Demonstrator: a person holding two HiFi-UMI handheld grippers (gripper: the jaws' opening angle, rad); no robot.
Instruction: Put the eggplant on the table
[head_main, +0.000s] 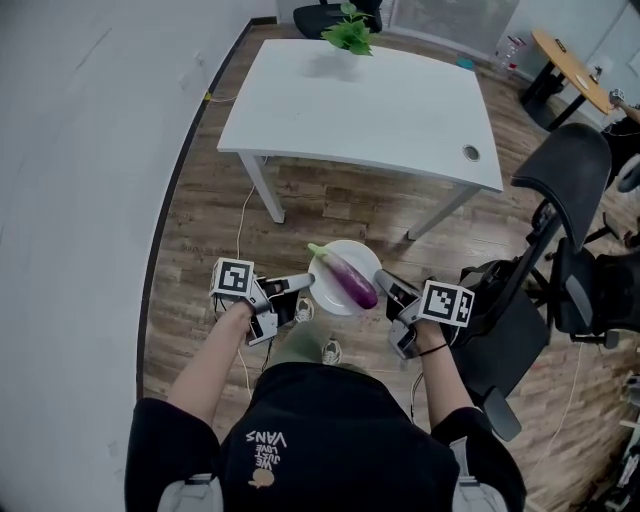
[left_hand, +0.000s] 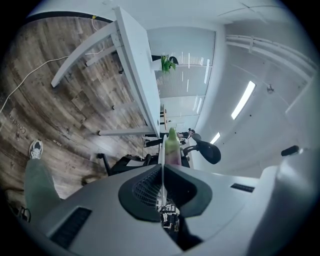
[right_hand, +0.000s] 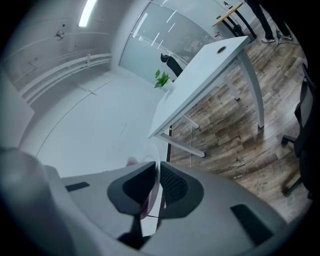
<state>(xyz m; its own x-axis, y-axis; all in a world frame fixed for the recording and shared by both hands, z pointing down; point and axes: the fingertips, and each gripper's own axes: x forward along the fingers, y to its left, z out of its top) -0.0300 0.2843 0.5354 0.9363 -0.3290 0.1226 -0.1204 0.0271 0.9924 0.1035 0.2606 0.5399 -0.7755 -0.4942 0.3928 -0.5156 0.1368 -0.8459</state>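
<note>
An office: a white desk (head_main: 370, 100) with a cable hole, black swivel chairs (head_main: 560, 220), a potted plant (head_main: 349, 33), wood-look flooring (head_main: 200, 230), glass partition (right_hand: 165, 35) behind.

"VANS", seen upside down, on black shirt (head_main: 322, 415)

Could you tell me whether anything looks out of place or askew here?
Nothing stands out: the eggplant lies on the plate, which the left claw and right claw grip at opposite rims.
</note>
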